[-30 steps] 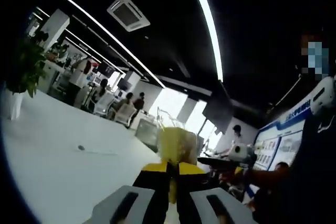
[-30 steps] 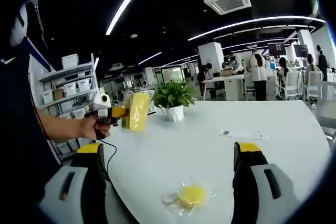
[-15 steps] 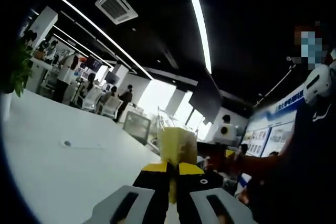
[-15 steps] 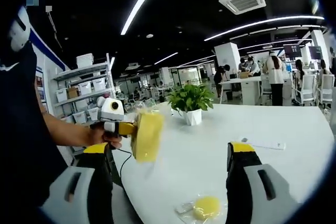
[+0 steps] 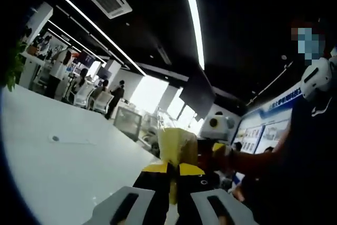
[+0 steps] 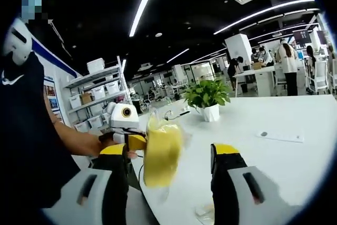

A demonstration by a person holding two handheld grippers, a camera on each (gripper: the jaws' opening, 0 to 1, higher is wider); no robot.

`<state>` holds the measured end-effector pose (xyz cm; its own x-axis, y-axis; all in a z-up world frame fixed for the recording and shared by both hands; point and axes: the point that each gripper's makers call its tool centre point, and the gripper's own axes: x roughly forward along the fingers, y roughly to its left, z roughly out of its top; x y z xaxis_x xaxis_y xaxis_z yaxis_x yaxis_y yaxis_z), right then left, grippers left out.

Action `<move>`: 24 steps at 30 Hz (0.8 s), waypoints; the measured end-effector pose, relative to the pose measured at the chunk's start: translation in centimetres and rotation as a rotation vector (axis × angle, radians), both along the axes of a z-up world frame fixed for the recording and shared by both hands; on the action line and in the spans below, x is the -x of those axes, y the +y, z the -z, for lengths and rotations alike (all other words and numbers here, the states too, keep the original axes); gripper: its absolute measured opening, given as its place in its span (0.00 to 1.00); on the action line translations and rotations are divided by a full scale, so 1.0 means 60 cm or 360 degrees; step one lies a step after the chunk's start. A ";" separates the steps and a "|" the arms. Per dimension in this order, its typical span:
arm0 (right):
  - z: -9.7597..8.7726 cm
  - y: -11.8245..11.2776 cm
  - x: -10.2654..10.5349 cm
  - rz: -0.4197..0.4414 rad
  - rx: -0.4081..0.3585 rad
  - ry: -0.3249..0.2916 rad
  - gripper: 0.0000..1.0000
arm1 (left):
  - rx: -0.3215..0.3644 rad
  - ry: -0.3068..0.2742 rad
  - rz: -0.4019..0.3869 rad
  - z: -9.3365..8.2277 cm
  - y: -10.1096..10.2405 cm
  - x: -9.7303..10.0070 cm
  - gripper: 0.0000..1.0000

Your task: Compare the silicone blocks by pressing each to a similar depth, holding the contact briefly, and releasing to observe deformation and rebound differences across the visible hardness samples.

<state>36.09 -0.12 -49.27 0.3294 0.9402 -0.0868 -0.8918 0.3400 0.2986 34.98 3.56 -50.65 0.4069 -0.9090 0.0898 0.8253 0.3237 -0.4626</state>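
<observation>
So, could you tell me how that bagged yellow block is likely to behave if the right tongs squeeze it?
The block probably gives rather than resists: it looks spongy and thick. Its clear wrap seems loose and glossy, so the pads may slide a little. It is likely light, since the left tongs, shut on one edge, carry it in the air. The right tongs stand open around it.

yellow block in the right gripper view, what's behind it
Behind the bagged yellow block, the left gripper clamps it, held by the person's hand. Beyond lies the white table with a potted plant. The block hides the left gripper's jaw tips.
</observation>
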 end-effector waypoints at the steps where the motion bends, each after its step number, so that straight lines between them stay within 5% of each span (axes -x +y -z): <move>1: 0.000 0.002 0.000 -0.0002 -0.0001 -0.0002 0.55 | -0.0001 0.0000 0.0002 0.000 -0.001 0.001 0.01; 7: 0.008 0.021 0.006 -0.0058 0.0004 0.0036 0.48 | 0.0003 -0.0007 0.0008 -0.002 -0.007 0.005 0.01; 11: 0.007 0.025 0.010 -0.0094 -0.0041 0.0109 0.33 | 0.0001 -0.0013 0.0019 -0.002 -0.008 0.009 0.01; 24: 0.011 0.032 0.017 -0.0142 -0.0070 0.0212 0.26 | 0.0011 -0.0010 0.0010 -0.007 -0.009 0.016 0.02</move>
